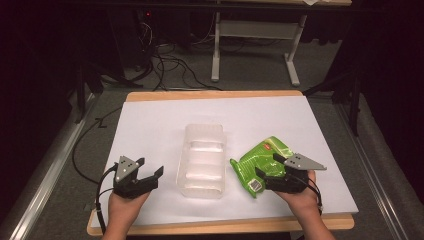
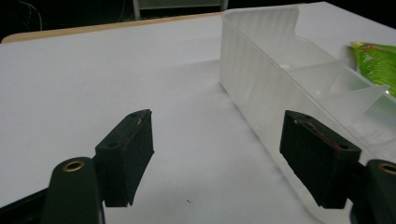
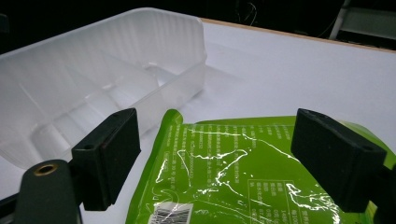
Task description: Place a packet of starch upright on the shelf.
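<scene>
The left gripper (image 2: 217,156) hangs wide apart over the white table (image 2: 93,93), beside the clear tray (image 2: 261,88).

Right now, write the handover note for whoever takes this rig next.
Left claw: open, holding nothing, resting on the white table just left of the clear divided plastic tray.
Right claw: open, jaws spread over the near end of the green snack pouch, not closed on it.
Pouch lies flat, right of the tray, its corner near the tray's wall.
Done: nothing in the tray yet.
Left: probably grip the pouch and place it in the tray.
</scene>
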Demonstrator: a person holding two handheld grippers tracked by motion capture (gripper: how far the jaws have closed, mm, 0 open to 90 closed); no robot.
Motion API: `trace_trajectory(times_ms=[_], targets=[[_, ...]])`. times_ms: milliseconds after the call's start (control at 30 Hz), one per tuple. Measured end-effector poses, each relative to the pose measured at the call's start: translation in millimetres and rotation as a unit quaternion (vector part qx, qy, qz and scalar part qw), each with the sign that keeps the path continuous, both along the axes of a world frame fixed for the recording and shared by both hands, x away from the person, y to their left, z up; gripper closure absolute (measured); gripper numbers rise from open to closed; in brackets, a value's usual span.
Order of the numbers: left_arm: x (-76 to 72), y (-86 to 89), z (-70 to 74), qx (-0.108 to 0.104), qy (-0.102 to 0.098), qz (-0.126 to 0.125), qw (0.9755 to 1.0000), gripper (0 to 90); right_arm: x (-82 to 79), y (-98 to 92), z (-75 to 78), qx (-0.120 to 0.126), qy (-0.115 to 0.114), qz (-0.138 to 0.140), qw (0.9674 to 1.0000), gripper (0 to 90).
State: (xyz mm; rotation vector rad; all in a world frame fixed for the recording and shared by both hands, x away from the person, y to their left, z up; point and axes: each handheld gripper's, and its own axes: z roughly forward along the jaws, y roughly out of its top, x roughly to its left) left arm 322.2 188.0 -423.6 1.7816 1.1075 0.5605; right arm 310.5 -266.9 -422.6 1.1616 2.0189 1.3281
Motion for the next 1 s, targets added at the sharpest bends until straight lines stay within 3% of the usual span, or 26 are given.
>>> trace_trajectory(times_ms=[267,600,1000], targets=[[2.8,-3.4,-2.3,0.014,0.014,-0.014,0.9997,17.8,0.2,-2.5,2.9,0.001,-0.004,0.007,1.0,15.8],[2.8,-5.2,-2.4,0.02,0.016,-0.016,0.9995,16.7,1.5,-4.0,0.9,-0.003,0.003,0.012,0.9999,16.1],[0.6,-3.7,0.1,0.006,-0.003,-0.027,0.9996,16.0,1.1,-4.3,0.8,-0.002,0.0,0.017,0.9999,17.2]])
